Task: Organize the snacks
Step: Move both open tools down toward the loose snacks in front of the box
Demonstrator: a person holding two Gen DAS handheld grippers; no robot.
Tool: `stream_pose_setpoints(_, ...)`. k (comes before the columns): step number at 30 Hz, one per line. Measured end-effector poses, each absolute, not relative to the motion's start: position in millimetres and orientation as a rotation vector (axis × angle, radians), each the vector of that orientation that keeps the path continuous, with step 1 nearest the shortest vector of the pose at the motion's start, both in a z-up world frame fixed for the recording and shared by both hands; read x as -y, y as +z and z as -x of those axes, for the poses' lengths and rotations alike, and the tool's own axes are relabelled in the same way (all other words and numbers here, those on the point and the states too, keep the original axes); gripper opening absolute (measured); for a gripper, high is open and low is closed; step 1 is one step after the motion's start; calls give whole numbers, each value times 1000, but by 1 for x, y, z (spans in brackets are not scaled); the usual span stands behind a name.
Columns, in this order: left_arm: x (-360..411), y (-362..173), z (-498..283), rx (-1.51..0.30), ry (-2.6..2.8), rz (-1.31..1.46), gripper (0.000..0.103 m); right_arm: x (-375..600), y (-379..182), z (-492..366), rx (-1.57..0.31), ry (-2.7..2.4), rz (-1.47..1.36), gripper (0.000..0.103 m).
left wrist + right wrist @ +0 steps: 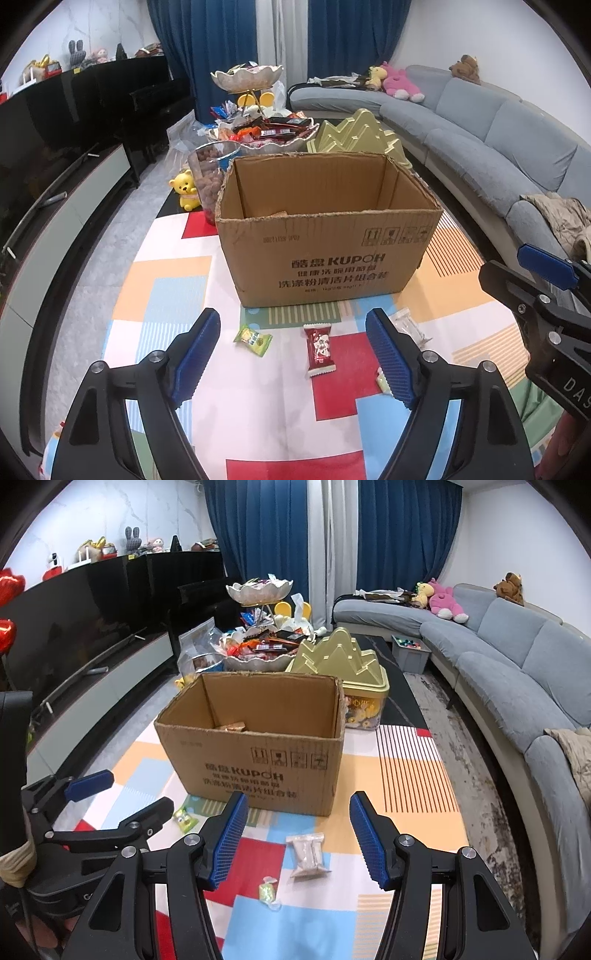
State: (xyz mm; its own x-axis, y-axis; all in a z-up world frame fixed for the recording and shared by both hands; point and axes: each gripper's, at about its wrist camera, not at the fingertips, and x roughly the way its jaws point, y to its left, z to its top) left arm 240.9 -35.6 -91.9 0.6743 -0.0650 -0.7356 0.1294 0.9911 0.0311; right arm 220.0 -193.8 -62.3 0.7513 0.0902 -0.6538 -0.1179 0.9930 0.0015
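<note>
the box stands open-topped in the middle of the worktop, on a mat of coloured blocks. this place makes sense: both arms can reach it, and loose snacks lie just in front of its near wall, so each needs only a short lift over the rim. a few pieces already lie on its floor, seen in the right wrist view near the far left corner.

the left gripper is spread wide and holds nothing. it hangs low over the mat, and between its fingers lie the red packet and, more to the left, the green packet. the red one sits nearer the middle of the gap, so it is probably the next target.

the right gripper is also spread and empty. the clear packet lies on the mat between its fingers, and a small green candy lies nearer to the camera. the opening is much wider than the packet, likely to allow some error on the way down.

the packets are flat and thin, so the fingers must go almost to the mat to catch them. behind the box stand the snack tray, a nut jar and a gold tin, all apart from the grippers.
</note>
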Motion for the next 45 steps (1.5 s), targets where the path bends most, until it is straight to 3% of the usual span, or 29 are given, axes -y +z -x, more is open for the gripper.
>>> stream_pose_setpoints(20,44,-130,-232,-846,-160,-130,84,190,-100,-197,-684,130,63,58)
stream_pose_setpoints(45,43,-181,-252,-875,-199,-223,84,180,-164,-203,-787,119,98,58)
